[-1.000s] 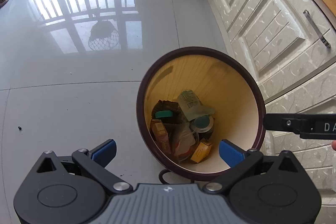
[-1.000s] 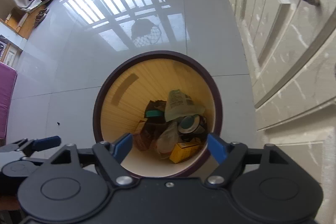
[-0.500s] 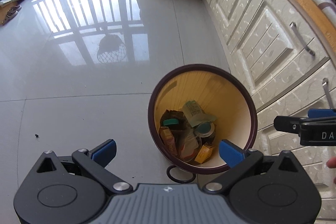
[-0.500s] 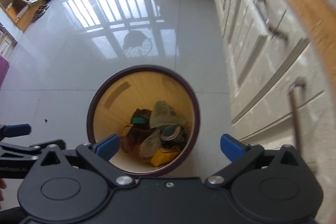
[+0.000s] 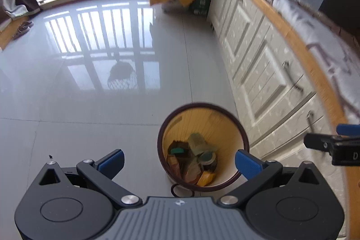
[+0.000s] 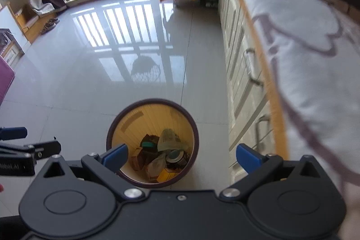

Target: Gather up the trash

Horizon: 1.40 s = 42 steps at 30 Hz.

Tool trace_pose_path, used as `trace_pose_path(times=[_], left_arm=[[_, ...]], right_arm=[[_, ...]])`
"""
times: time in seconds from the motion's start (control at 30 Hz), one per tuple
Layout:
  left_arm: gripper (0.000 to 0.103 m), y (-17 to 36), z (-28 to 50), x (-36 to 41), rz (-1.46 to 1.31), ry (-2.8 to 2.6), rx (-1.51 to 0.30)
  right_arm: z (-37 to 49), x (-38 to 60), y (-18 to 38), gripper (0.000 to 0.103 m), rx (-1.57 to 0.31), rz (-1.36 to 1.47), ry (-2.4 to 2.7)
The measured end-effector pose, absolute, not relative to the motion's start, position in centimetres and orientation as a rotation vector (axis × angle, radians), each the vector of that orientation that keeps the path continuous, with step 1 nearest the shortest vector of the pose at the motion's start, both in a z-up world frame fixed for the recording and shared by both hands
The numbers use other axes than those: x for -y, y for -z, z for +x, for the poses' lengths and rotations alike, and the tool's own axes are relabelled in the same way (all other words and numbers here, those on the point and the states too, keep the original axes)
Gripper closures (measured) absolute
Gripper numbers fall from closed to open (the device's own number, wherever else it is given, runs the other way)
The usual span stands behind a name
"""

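Drop step looks finished: trash (image 6: 160,158) lies in the bin (image 6: 193,132) on the floor beside the cabinets (image 5: 254,73). Left gripper (image 5: 178,161) and right gripper (image 6: 181,155) spread, empty. Next: find remaining litter.

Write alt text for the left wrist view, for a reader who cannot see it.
The open, empty left gripper hangs above a round bin holding trash on a glossy tiled floor, beside white cabinets.
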<state>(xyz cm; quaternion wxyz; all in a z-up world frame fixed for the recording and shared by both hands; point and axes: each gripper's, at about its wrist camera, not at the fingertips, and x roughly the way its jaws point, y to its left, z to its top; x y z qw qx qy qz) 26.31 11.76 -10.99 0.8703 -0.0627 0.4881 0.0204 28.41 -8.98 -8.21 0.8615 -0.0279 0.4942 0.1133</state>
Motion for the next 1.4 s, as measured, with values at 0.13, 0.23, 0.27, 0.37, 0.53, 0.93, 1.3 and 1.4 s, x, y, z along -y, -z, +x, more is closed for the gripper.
trace_pose_path(times=[0.13,0.23,0.27,0.37,0.53,0.93,1.3,1.4], left_arm=[[0.0,8.0,25.1,-11.0,-0.108,-0.046,-0.985],[0.0,5.9,24.1,-10.3,-0.085,-0.051,-0.956],[0.0,5.3,23.6,-10.0,-0.076,-0.055,-0.949],[0.0,3.7,22.4,-9.1,-0.047,-0.068,-0.926],[0.0,1.2,19.9,-8.2,-0.037,-0.075,-0.858],[0.0,-0.2,14.1,-6.0,-0.005,-0.051,-0.743],[0.0,1.5,10.7,-5.3,0.038,-0.049,-0.707],[0.0,2.4,10.1,-5.4,0.032,-0.049,-0.696]], right_arm=[[26.8,10.0,5.2,0.0,-1.003,-0.06,-0.227],[25.5,10.9,2.7,0.0,-0.969,-0.063,-0.221],[25.4,11.0,2.2,0.0,-0.96,-0.061,-0.22],[24.1,11.5,0.4,0.0,-0.929,-0.06,-0.218],[21.7,12.1,-1.6,0.0,-0.896,-0.073,-0.228],[15.3,14.1,-2.8,0.0,-0.808,-0.066,-0.215],[10.3,15.8,-1.7,0.0,-0.713,-0.042,-0.161],[9.5,16.1,-1.0,0.0,-0.689,-0.035,-0.138]])
